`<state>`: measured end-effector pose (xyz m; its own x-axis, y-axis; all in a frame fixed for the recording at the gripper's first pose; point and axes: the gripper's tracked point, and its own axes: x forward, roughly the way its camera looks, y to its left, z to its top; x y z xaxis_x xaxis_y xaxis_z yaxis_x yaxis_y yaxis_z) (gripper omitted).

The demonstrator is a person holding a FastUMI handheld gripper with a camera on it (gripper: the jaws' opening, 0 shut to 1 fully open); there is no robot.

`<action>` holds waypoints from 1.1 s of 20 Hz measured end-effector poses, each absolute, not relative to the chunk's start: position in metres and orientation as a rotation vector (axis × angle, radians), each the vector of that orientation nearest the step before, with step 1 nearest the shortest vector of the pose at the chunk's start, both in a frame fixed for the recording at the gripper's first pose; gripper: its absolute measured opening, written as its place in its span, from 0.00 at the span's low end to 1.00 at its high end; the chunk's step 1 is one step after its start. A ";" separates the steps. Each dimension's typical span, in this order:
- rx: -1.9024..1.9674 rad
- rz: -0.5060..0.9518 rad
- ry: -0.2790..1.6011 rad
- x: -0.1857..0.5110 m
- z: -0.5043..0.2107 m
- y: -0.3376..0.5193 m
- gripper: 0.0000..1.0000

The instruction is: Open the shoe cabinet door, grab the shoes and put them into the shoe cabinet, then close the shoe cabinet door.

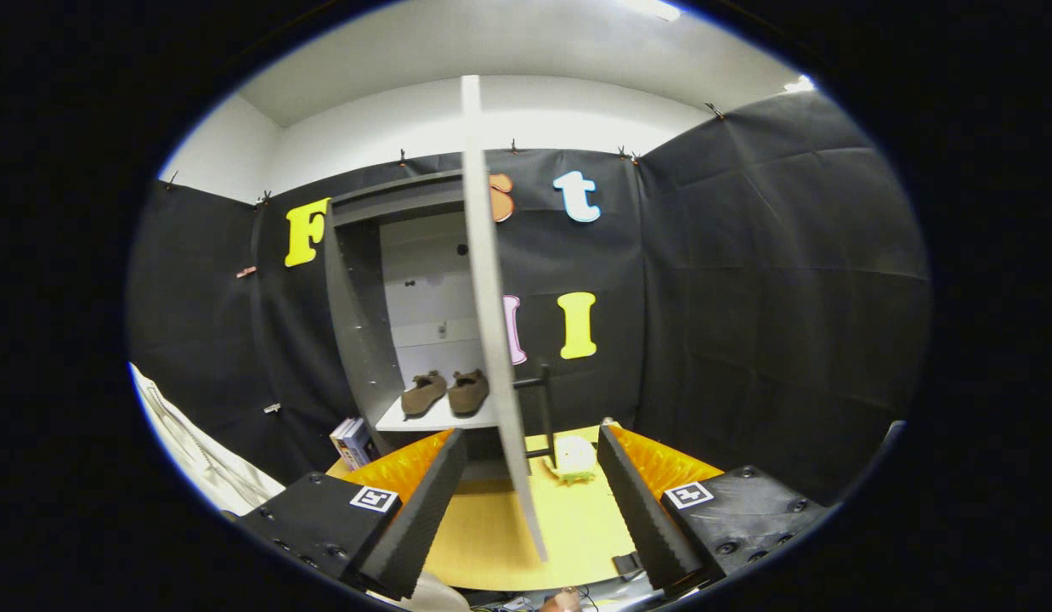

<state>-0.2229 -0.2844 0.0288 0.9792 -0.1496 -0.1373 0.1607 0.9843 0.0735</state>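
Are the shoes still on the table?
No: both shoes sit on the cabinet shelf behind the open door, beyond the open gripper.

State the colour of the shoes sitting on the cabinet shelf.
Brown: the shoes on the shelf, clearest in the gripper view, beyond the open gripper.

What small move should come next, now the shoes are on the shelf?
Probably nudge the door shut toward the cabinet. Both shoes sit on the shelf, and the door stands wide open, edge-on between the open fingers of the gripper, which hold nothing. Push from the door's outer face, beside its handle.
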 end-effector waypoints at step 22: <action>0.042 0.066 0.145 -0.137 -0.001 -0.262 0.98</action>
